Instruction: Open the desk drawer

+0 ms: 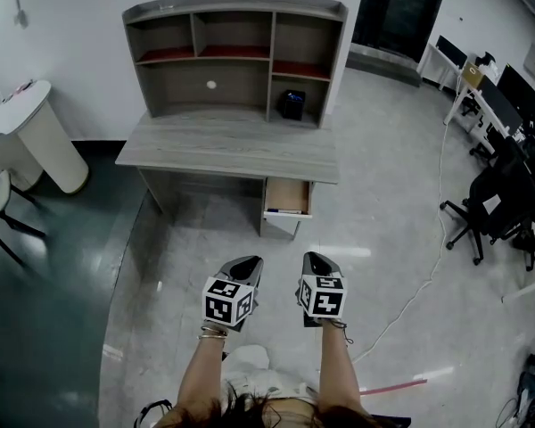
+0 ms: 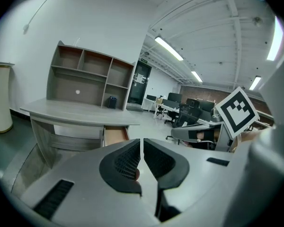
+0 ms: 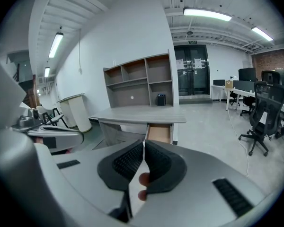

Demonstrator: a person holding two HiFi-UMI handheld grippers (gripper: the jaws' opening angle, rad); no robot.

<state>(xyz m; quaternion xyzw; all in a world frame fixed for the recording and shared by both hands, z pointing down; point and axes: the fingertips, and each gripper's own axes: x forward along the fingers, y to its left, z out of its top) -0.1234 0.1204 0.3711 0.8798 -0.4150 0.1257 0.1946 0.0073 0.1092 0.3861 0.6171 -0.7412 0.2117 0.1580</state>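
Looking down at grey wood-grain counter (image 1: 232, 145) with matching hutch (image 1: 234, 56) of open shelves on top, set against white wall (image 1: 71, 7). Found light-wood desk drawer (image 1: 287, 196) under right end of counter top, already pulled out, pale inside exposed, white front panel toward camera. Confirmed same in both gripper views: pulled out just below right edge of top. Holding left gripper (image 1: 246, 264) and right gripper (image 1: 316, 259) side by side over grey floor (image 1: 374, 239), well apart from desk drawer, touching nothing, both aimed toward counter. Reading left fingers (image 2: 125, 162) as closed, with only a hairline slit between ribbed black pads and nothing in it. Same for right fingers (image 3: 162, 163): closed at tips, empty. Also spotted small black box (image 1: 292, 104) in lower right cubby of hutch, white round-ended table (image 1: 31, 132) off to left, black office chairs (image 1: 490, 212) to right, white cable (image 1: 419, 292) trailing across floor.
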